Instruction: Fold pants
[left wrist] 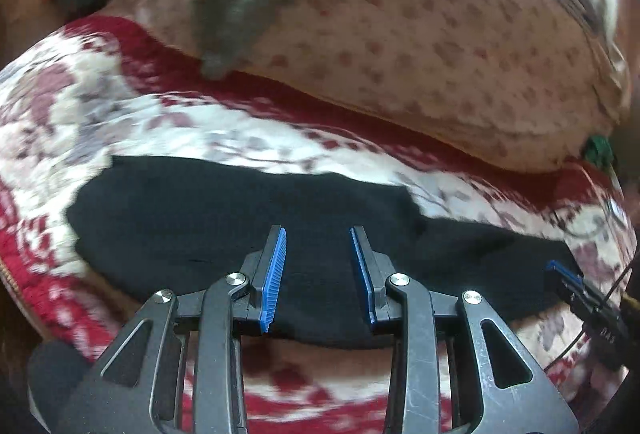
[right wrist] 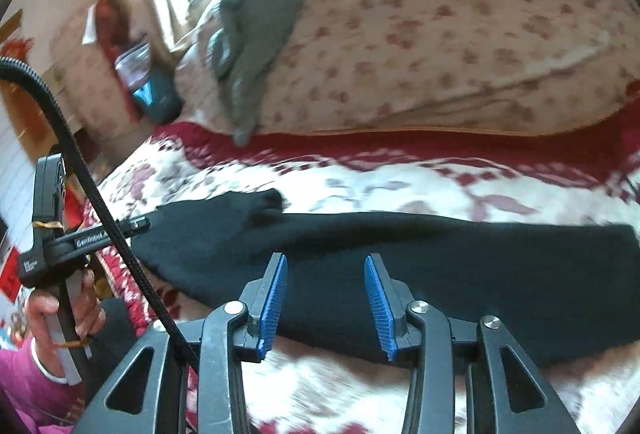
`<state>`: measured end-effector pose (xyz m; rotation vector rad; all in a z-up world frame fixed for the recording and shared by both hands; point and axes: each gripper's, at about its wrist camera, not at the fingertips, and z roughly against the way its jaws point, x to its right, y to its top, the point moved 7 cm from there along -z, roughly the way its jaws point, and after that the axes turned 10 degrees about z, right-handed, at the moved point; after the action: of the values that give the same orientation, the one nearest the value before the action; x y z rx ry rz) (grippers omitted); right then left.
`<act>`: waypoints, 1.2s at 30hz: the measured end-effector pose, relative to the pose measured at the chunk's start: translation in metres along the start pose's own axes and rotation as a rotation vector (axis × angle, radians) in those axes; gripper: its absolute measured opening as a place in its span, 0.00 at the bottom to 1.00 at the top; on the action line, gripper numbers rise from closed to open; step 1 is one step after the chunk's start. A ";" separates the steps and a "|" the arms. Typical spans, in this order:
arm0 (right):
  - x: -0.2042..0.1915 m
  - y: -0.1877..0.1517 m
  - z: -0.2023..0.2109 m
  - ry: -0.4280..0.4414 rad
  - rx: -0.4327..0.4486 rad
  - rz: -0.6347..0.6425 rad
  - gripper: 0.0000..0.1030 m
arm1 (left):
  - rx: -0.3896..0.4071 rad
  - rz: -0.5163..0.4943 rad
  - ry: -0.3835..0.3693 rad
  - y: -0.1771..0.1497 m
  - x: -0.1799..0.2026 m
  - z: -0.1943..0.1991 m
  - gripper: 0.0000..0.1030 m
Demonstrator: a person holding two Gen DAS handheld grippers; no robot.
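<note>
Black pants (left wrist: 224, 218) lie flat in a long band across a red and white patterned blanket (left wrist: 120, 122). In the left wrist view my left gripper (left wrist: 318, 234) is open and empty, its blue pads over the near edge of the pants. The right gripper's blue tip (left wrist: 560, 272) shows at the far right on the pants. In the right wrist view the pants (right wrist: 500, 266) stretch from left to right. My right gripper (right wrist: 326, 260) is open and empty above their near edge. The left gripper (right wrist: 140, 224) shows at the left end of the pants, held by a hand.
A floral pillow or duvet (left wrist: 420, 46) lies behind the blanket, with a grey garment (left wrist: 240, 6) draped over it. It also shows in the right wrist view (right wrist: 440, 34), along with the grey garment (right wrist: 260, 46). A black cable (right wrist: 92, 194) runs down the left side.
</note>
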<state>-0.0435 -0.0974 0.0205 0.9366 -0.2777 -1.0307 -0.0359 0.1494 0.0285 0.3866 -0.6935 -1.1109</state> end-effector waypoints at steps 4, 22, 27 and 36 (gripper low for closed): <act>0.029 -0.009 0.019 -0.043 0.018 -0.063 0.43 | -0.031 -0.066 -0.030 -0.011 0.041 -0.013 0.30; 0.129 -0.059 0.085 -0.200 0.013 -0.262 0.50 | -0.135 -0.248 -0.120 -0.056 0.165 -0.059 0.30; 0.139 -0.069 0.086 -0.181 0.000 -0.312 0.50 | -0.146 -0.282 -0.136 -0.058 0.186 -0.069 0.30; 0.156 -0.083 0.081 -0.150 -0.026 -0.387 0.51 | -0.161 -0.345 -0.133 -0.061 0.214 -0.088 0.30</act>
<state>-0.0618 -0.2846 -0.0287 0.9103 -0.2104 -1.4612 0.0399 -0.0753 -0.0059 0.3024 -0.6625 -1.5201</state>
